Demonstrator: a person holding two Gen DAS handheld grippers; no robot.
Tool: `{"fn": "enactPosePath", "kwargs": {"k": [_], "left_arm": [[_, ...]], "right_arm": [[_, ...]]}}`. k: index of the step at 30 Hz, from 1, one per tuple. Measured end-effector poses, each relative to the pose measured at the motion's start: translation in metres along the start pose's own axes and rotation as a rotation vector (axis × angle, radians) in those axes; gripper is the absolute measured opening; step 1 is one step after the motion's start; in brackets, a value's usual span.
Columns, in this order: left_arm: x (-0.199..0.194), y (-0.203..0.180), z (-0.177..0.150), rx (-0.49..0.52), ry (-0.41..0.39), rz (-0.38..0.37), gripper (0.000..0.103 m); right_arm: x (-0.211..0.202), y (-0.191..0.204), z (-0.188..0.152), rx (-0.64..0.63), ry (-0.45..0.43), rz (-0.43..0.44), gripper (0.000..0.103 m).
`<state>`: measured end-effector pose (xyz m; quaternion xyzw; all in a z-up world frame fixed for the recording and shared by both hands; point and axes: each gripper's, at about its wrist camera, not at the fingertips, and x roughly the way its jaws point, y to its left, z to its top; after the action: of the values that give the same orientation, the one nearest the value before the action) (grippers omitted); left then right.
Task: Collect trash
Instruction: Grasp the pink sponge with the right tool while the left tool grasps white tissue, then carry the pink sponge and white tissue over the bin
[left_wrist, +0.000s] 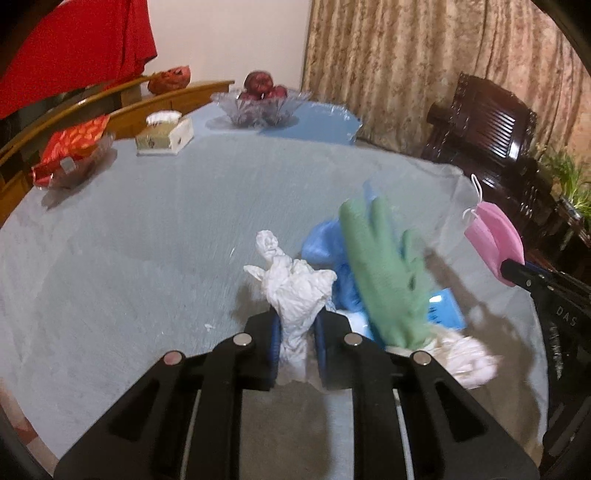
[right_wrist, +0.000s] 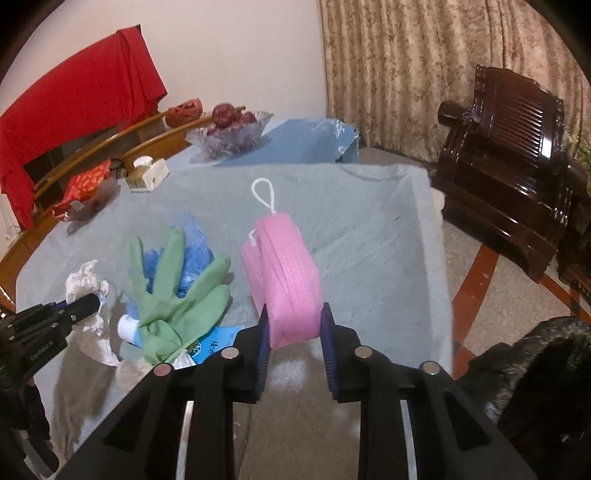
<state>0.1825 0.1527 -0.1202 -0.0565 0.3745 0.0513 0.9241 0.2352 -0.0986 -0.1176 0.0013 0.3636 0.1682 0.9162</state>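
Gripping a crumpled white tissue (left_wrist: 291, 295), the left tongs (left_wrist: 295, 347) hover above the grey-clothed surface (left_wrist: 166, 236); the right tongs (right_wrist: 293, 343) clamp a pink face mask (right_wrist: 286, 280). Between them lies a green glove (right_wrist: 177, 291) over blue plastic (right_wrist: 192, 251). Patterned curtains (right_wrist: 406, 74) hang behind.

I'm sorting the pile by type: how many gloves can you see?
1: a green glove on the trash pile, between the white tissue in the left gripper and the pink mask. Others may lie hidden underneath.
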Motion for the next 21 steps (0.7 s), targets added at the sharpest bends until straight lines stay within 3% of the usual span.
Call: {"fn": "enactPosePath", "kwargs": {"k": [21], "left_arm": [[-0.065,-0.101,0.014,0.135,-0.096,-0.123,0.015]], "right_arm": [[-0.110,-0.041,-0.004,0.064,-0.134,-0.056,0.025]]}}
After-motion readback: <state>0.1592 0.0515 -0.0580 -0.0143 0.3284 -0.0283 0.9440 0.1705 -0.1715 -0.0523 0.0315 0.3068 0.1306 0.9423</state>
